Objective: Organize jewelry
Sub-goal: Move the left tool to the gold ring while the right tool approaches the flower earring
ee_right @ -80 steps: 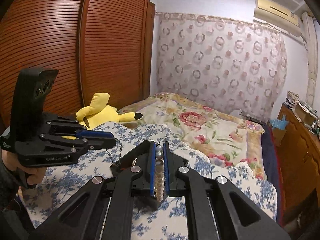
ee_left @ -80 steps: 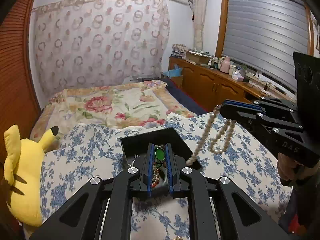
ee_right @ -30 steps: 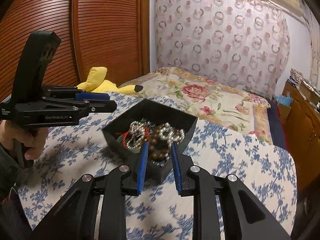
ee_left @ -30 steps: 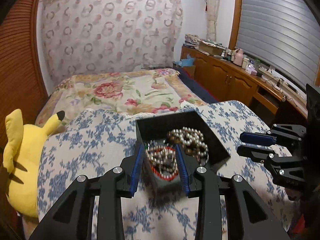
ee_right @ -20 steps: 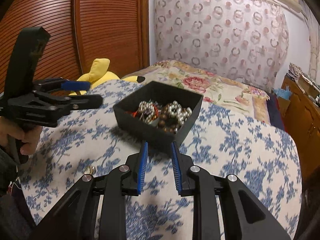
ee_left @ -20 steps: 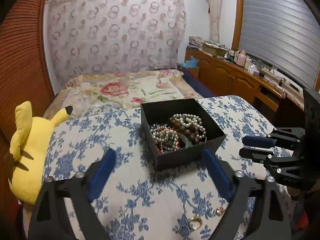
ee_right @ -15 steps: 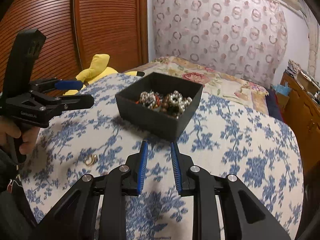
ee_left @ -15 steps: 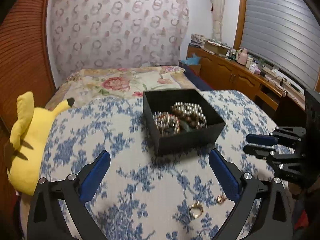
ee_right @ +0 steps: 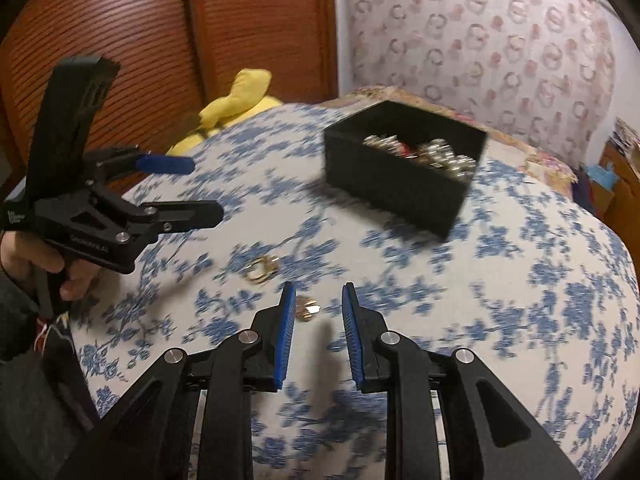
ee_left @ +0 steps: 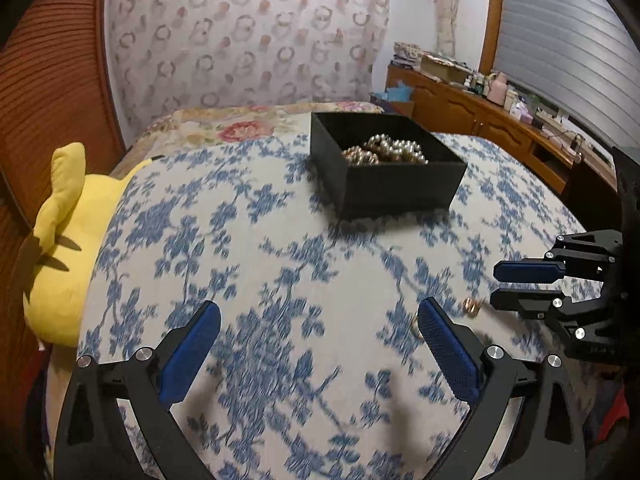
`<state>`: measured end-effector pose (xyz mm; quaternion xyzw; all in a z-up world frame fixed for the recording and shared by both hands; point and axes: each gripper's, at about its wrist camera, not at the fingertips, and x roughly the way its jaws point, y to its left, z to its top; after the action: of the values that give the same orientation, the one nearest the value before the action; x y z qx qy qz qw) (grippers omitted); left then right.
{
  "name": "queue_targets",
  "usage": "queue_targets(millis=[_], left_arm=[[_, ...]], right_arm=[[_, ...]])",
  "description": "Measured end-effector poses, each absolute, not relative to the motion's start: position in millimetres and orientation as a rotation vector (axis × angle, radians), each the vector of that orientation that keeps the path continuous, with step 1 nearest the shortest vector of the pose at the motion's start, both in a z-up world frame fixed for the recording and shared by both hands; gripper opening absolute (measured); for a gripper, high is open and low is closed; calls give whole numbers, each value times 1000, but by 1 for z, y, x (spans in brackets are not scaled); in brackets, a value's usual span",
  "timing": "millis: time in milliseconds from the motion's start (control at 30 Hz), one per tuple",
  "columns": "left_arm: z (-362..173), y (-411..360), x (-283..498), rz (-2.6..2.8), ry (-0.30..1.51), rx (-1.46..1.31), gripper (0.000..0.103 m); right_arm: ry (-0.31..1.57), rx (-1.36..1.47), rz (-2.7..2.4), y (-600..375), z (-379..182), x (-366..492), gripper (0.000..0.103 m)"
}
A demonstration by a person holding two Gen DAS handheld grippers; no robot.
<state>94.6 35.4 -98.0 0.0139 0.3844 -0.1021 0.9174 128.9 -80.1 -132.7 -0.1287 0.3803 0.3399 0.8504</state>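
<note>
A black box (ee_left: 384,184) (ee_right: 400,196) holding bead and pearl necklaces (ee_left: 384,154) sits on the blue-flowered cloth. Two gold rings lie loose on the cloth. The larger ring (ee_right: 262,269) shows partly behind my left gripper's right finger (ee_left: 414,326). The small ring (ee_right: 307,308) (ee_left: 472,307) lies just ahead of my right gripper (ee_right: 318,300), between its fingertips. My right gripper is open and empty; it shows in the left wrist view (ee_left: 496,286). My left gripper (ee_left: 320,320) is wide open and empty, low over the cloth; it shows in the right wrist view (ee_right: 200,188).
A yellow plush toy (ee_left: 68,240) (ee_right: 236,104) lies at the left edge of the cloth-covered surface. A wooden slatted wardrobe (ee_right: 140,40) stands to the left. A bed with a floral cover (ee_left: 240,128) lies behind. A wooden sideboard (ee_left: 500,128) runs along the right.
Both grippers let go of necklaces into the box and pulled back from it toward the near edge. My left gripper opened wide; my right opened a little more over the small ring.
</note>
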Motion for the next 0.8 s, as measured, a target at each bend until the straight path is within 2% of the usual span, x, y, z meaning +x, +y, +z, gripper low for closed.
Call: queue_targets(millis=[333, 367, 400, 800], left_arm=[[-108, 42, 90, -199, 820, 41, 95], [-109, 41, 90, -203, 823, 42, 95], [-110, 40, 90, -208, 825, 44, 95], [-112, 1, 96, -294, 859, 89, 95]], right_arm=[[838, -398, 687, -57, -147, 134, 25], [842, -395, 696, -57, -147, 133, 23], [846, -393, 704, -57, -147, 133, 17], [812, -317, 673, -97, -134, 126, 17]])
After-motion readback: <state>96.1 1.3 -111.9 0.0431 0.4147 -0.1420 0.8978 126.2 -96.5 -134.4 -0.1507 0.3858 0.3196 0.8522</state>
